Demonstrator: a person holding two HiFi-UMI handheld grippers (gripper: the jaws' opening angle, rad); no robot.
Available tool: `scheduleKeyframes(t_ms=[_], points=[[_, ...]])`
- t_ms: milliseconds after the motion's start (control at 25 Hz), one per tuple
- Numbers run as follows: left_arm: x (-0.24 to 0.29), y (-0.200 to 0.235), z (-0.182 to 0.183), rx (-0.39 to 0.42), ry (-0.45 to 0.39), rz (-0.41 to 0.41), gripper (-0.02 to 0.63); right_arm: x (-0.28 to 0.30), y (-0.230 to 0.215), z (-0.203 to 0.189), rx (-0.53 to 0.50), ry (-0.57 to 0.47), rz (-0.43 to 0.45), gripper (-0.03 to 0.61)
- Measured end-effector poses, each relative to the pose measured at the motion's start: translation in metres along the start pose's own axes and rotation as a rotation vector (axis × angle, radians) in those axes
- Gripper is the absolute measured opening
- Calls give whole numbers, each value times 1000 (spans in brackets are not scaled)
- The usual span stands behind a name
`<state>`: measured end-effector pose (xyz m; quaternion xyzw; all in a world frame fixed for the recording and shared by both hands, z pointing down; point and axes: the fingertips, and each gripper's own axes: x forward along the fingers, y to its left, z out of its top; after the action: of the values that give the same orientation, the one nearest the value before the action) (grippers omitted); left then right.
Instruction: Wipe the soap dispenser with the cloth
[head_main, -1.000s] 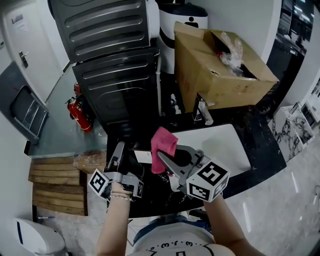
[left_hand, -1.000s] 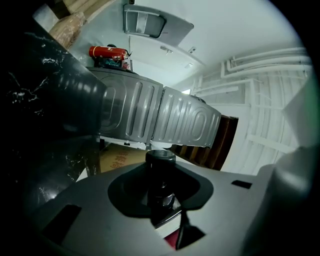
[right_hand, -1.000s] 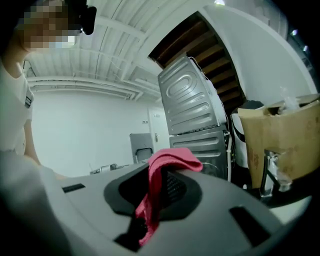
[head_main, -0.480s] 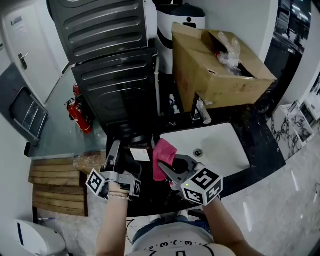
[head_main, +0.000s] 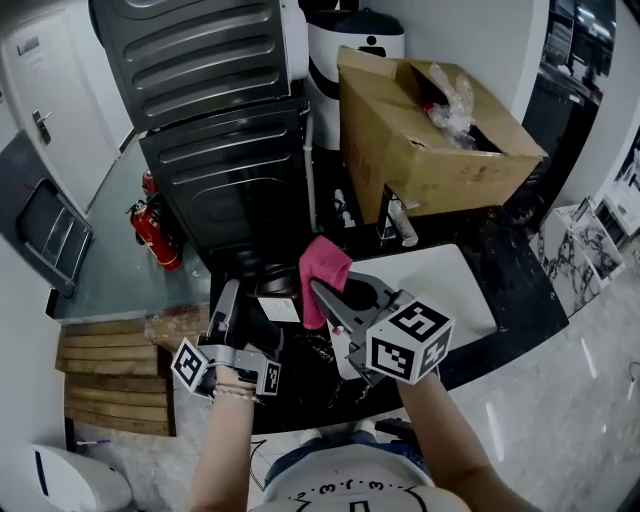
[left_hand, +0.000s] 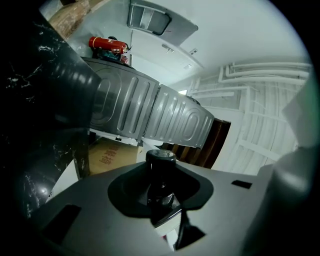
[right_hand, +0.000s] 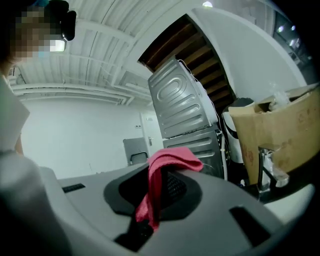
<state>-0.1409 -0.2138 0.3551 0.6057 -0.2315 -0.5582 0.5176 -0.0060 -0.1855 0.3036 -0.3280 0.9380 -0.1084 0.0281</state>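
Note:
A dark soap dispenser (head_main: 268, 295) with a white label stands over the black counter, and my left gripper (head_main: 245, 305) is shut on it. In the left gripper view its black pump head (left_hand: 160, 159) rises between the jaws of that gripper (left_hand: 161, 186). My right gripper (head_main: 335, 290) is shut on a pink cloth (head_main: 322, 270), held just right of the dispenser at about its height. In the right gripper view the cloth (right_hand: 170, 162) drapes over the closed jaws of the gripper (right_hand: 155, 196). Whether cloth and dispenser touch is hidden.
A white sink (head_main: 440, 290) with a chrome tap (head_main: 395, 222) is set in the black counter (head_main: 505, 265) to the right. Behind it sits an open cardboard box (head_main: 430, 140). A dark ribbed appliance (head_main: 220, 130) stands at the back, and a red fire extinguisher (head_main: 155, 225) is on the floor to the left.
The right gripper with the cloth dipped toward me, then came back up beside the dispenser. The left gripper kept its hold and barely moved.

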Motion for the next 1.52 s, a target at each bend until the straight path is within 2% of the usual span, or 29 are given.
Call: scheduleKeyframes(t_ms=[120, 240, 400, 560, 840, 920, 1040, 1120, 1200, 1280, 1400, 1440, 1480, 1520], points=[[1, -3, -2, 8, 10, -6, 112, 4, -14, -5, 32, 20, -68, 52], [-1, 0, -1, 11, -4, 13, 112, 7, -19, -11, 50, 46, -94, 52], [-2, 2, 2, 19, -21, 12, 112, 4, -11, -23, 43, 99, -65, 52], [-1, -3, 8, 28, -36, -9, 112, -2, 4, -52, -22, 205, -25, 52], [-1, 2, 5, 15, -32, -7, 112, -3, 17, -99, -61, 337, 19, 52], [1, 2, 2, 40, -15, 3, 112, -3, 19, -106, -73, 351, 18, 52], [2, -2, 0, 126, 12, 16, 112, -7, 5, -112, -65, 374, -44, 52], [2, -9, 1, 222, 25, 17, 112, -13, -12, -110, -48, 365, -114, 52], [4, -18, 1, 378, 35, 29, 112, -21, -28, -102, -34, 326, -171, 52], [6, -25, 1, 630, 60, 78, 112, -28, -38, -91, -27, 271, -203, 52], [8, -25, 0, 1117, 149, 220, 112, -38, -51, -78, -13, 214, -236, 52], [10, -23, -1, 1242, 179, 262, 110, -42, -56, -76, -9, 206, -248, 52], [11, -20, -1, 1331, 202, 300, 110, -45, -60, -75, -5, 203, -261, 52], [12, -16, 0, 1384, 217, 334, 110, -47, -64, -75, 0, 201, -272, 52]])
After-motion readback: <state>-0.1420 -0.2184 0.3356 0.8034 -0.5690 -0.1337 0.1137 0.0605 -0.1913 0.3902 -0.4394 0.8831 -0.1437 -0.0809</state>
